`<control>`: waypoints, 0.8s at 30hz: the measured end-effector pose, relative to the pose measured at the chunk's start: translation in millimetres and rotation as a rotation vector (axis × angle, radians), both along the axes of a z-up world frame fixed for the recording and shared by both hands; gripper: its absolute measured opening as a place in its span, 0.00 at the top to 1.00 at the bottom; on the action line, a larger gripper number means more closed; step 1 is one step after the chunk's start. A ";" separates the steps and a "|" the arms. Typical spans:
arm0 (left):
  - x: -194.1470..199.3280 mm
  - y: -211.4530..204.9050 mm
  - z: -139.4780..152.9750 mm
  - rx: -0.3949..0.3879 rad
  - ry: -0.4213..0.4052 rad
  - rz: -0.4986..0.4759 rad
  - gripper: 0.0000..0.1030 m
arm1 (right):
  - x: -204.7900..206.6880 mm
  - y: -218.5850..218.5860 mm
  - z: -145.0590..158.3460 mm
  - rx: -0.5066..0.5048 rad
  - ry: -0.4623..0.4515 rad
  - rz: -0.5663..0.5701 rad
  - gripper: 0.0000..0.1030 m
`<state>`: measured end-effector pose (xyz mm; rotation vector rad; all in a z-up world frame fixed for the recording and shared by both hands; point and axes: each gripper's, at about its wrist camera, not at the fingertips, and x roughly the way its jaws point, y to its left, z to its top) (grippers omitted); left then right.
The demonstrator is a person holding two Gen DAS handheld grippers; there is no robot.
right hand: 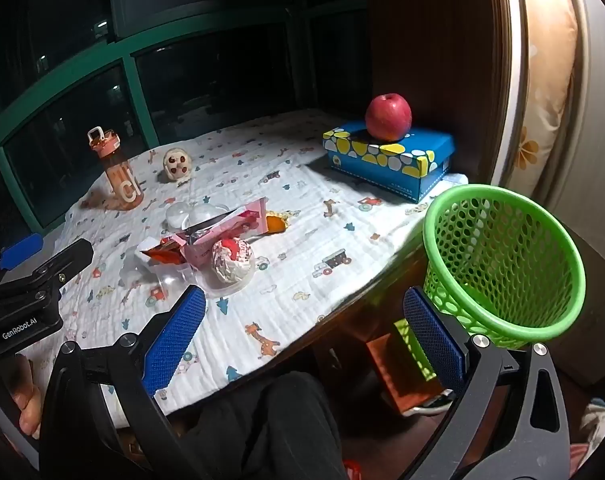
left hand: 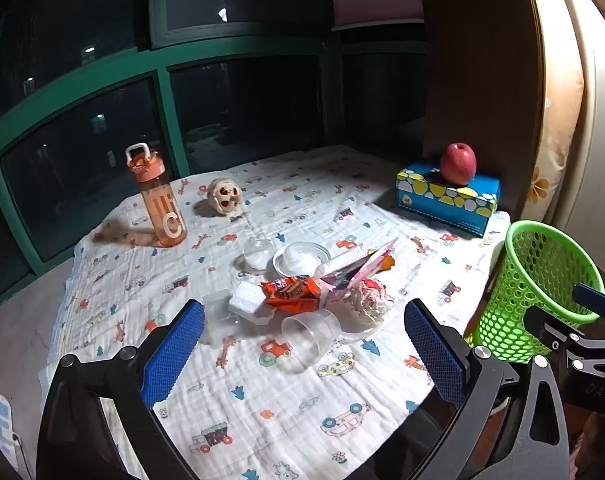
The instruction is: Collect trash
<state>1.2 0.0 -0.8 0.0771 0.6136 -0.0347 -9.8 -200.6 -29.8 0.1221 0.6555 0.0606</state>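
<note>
Mid-tabletop (left hand: 286, 408), on the cartoon-print cloth: trash pile (left hand: 302, 292) — orange snack wrapper (left hand: 292, 292), pink packet (left hand: 366, 270), crumpled paper ball (right hand: 232, 260), clear plastic cup (left hand: 308, 338) on its side, clear lids behind. Green mesh basket (right hand: 502, 264) sits off the tabletop's right edge, nothing visible inside. Left gripper (left hand: 302, 356) released, fingers (left hand: 174, 356) spread wide, nothing between them, hovering short of the cup. Right gripper (right hand: 302, 340) also released and empty, near the tabletop's front edge beside the basket. Orange bottle (left hand: 158, 200), skull toy (left hand: 224, 196), apple (left hand: 457, 163) on blue box (left hand: 446, 200) at the back.
</note>
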 end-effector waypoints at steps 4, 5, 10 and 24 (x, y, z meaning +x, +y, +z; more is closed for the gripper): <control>-2.5 -4.6 -0.4 0.012 -0.006 -0.010 0.06 | -0.1 -1.6 -0.4 0.003 -0.001 0.000 0.05; -0.8 -2.9 -1.3 -0.003 0.000 -0.015 0.06 | 0.0 -1.9 -0.5 0.002 0.000 -0.001 0.05; -2.2 -3.7 1.3 0.003 -0.010 -0.030 0.06 | -0.1 0.4 -0.7 0.001 0.001 0.002 0.05; 1.0 -1.9 -3.3 0.009 0.006 -0.014 0.06 | 0.2 -0.7 -2.2 0.008 0.001 0.002 0.05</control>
